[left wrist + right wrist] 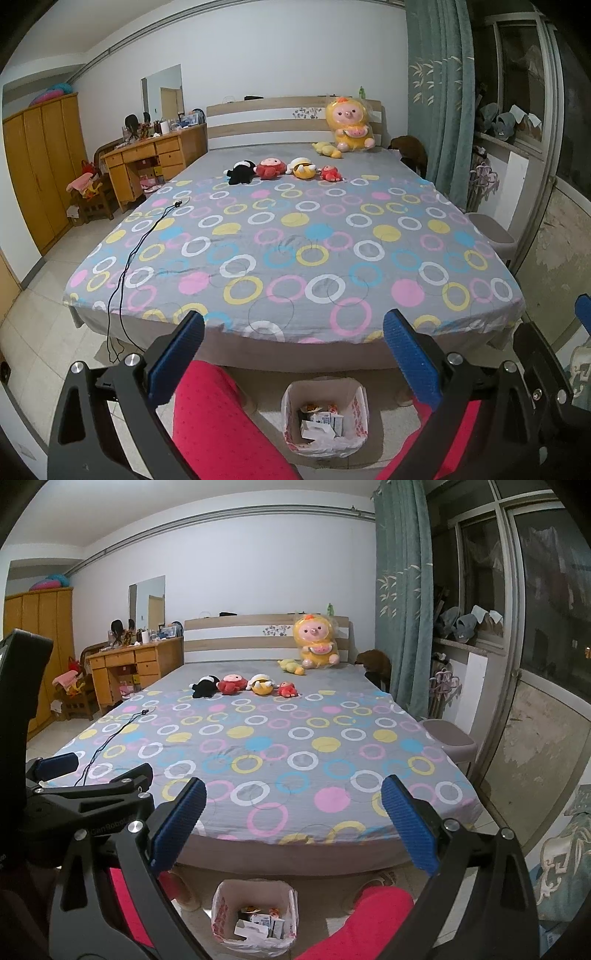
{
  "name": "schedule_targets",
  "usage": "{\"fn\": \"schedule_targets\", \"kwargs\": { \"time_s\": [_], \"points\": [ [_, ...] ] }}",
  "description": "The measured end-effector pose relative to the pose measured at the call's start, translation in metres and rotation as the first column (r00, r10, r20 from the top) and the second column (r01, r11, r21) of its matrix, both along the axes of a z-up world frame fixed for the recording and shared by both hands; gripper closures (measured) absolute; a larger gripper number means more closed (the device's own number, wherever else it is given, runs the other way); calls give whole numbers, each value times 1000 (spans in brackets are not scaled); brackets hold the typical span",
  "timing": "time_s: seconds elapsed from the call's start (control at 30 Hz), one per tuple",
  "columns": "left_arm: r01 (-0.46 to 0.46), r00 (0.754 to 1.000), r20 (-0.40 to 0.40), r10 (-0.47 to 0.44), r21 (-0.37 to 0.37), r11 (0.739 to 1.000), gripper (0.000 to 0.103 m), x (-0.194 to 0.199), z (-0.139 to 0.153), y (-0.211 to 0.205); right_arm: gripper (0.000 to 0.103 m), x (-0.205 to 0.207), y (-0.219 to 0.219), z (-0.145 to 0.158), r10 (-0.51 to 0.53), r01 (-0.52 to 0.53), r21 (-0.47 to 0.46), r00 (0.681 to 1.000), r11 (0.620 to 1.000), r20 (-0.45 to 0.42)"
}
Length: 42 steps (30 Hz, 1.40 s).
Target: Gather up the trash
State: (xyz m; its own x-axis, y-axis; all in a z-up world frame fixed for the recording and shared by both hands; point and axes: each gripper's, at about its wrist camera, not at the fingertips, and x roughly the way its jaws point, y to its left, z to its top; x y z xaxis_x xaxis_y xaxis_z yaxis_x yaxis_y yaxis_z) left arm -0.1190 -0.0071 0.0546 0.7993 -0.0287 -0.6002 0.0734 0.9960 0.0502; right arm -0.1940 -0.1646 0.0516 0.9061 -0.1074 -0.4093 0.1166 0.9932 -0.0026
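Both of your grippers are empty, jaws spread wide: the left gripper [293,354] and the right gripper [293,821] are raised side by side at the foot of the bed [295,236], pointing along it toward the headboard. In the right wrist view the left tool shows at the left edge, close alongside. Directly below and between the tools, on the floor between your red-clad knees [218,417], stands the trash bin [325,417], lined with a white bag and already holding small cartons and wrappers. So the bin lies down and toward you from both sets of fingers, roughly centred, with neither hand clearly nearer. What you still need is something to collect, and no loose trash is plain to see on the patterned sheet: only a black cable [140,243] trailing off the left edge and a row of plush toys [284,170] far up the bed, well beyond reach of either tool. The likely judgement is that the collecting is largely done, or the remaining litter lies outside both views, so look around before committing either hand.
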Motion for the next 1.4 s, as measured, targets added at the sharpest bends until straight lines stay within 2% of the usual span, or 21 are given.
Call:
{"fn": "schedule_targets", "kwargs": {
  "time_s": [1.27, 1.4],
  "points": [
    [3, 1000, -14, -3, -7, 1000, 8, 3, -3, 4, 10, 2, 0, 2, 9, -9, 1, 1000, 1000, -4],
    [7, 1000, -21, -7, -15, 1000, 8, 0, -12, 6, 10, 2, 0, 2, 8, -8, -1, 1000, 1000, -4]
  ]
}}
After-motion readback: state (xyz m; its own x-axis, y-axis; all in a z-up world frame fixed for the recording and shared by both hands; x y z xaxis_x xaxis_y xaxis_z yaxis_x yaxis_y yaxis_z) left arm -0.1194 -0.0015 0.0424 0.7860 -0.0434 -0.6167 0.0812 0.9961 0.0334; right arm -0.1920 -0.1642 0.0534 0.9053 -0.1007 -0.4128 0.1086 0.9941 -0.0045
